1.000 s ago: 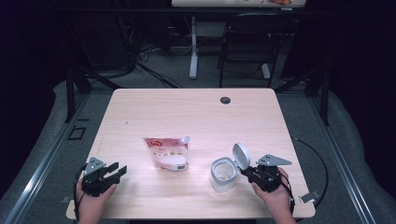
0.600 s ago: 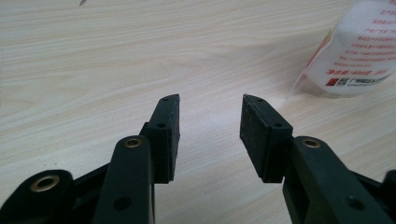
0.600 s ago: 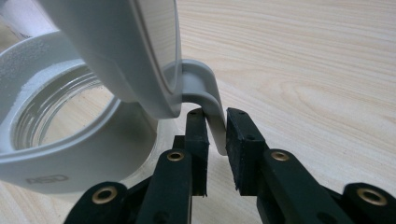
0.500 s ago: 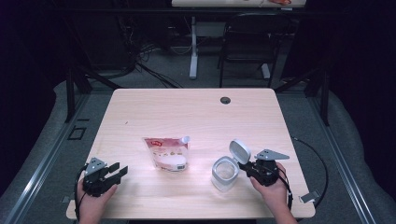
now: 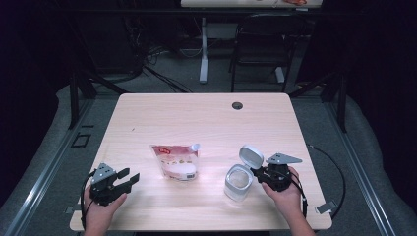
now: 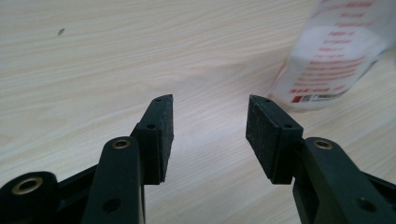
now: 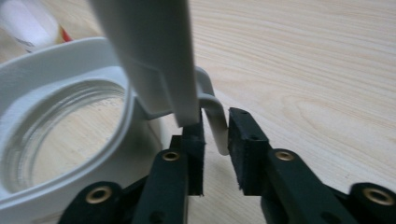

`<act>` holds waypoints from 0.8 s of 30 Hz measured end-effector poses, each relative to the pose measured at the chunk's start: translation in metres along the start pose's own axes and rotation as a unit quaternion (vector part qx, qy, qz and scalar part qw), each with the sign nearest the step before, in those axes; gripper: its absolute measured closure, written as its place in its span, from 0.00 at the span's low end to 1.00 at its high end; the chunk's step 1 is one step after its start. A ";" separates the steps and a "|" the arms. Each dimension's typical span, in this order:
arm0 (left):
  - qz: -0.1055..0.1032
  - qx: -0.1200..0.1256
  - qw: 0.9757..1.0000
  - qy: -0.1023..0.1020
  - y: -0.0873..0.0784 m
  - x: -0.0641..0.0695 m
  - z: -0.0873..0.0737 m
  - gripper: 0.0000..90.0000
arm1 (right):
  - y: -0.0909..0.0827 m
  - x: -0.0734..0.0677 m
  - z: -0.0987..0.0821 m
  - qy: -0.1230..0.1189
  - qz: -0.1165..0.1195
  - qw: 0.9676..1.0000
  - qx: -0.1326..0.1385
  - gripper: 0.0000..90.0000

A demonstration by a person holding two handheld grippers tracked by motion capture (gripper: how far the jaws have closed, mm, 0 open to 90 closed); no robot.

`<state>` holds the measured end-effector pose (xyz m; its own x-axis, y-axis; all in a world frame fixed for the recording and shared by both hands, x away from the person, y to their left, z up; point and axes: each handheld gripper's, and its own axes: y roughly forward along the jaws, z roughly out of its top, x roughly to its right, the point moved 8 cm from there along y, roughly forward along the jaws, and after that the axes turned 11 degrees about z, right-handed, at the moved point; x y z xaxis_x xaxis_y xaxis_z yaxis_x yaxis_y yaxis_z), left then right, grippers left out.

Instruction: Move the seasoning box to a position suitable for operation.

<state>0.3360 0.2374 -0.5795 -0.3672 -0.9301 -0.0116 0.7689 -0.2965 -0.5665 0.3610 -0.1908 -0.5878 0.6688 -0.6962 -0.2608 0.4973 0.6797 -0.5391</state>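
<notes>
Looks about halfway through a fill-the-jar job.

Done: round white flip lid (image 5: 251, 156) of the clear glass jar with a white collar (image 5: 238, 183) already swung up and back, mouth open; jar upright on the pale wooden table (image 5: 196, 118), front right, and by the look of the right gripper view empty.

Right gripper (image 5: 256, 172) just behind the jar at the hinge side. Fingers a little apart, just been opening, with the white wire-like clasp (image 7: 217, 121) between them; seems a loose hold at most, pads apparently no longer pressing.

Left to do: flat clear pouch with red print and a white spout (image 5: 175, 162) lying untouched mid-table, just left of the jar, spout toward the far right. Needs picking up, uncapping if capped (cannot tell) and tipping into the jar, then closing the lid.

Left gripper (image 5: 129, 178) near the front left edge, well apart from the pouch, pointing toward it. Fingers wide, just been opening, nothing between them; 0 contact with anything.
</notes>
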 end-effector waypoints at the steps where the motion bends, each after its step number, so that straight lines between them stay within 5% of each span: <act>1: -0.007 0.002 1.000 0.002 -0.001 0.003 0.003 0.58 | -0.001 -0.001 0.000 0.001 0.002 1.000 0.003 0.81; 13: -0.058 0.011 0.998 0.014 -0.007 0.030 0.041 0.60 | -0.022 -0.006 -0.008 -0.006 -0.013 1.000 0.014 0.63; 24: -0.082 0.028 0.996 0.020 -0.005 0.049 0.066 0.61 | -0.033 -0.010 -0.007 -0.044 -0.028 0.999 0.013 0.58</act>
<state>0.3488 0.1789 -0.5230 -0.5100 -0.8590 0.0440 0.7244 -0.4565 -0.5166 0.3343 -0.2079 -0.5733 0.6844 -0.7116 -0.1589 0.5495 0.6467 -0.5290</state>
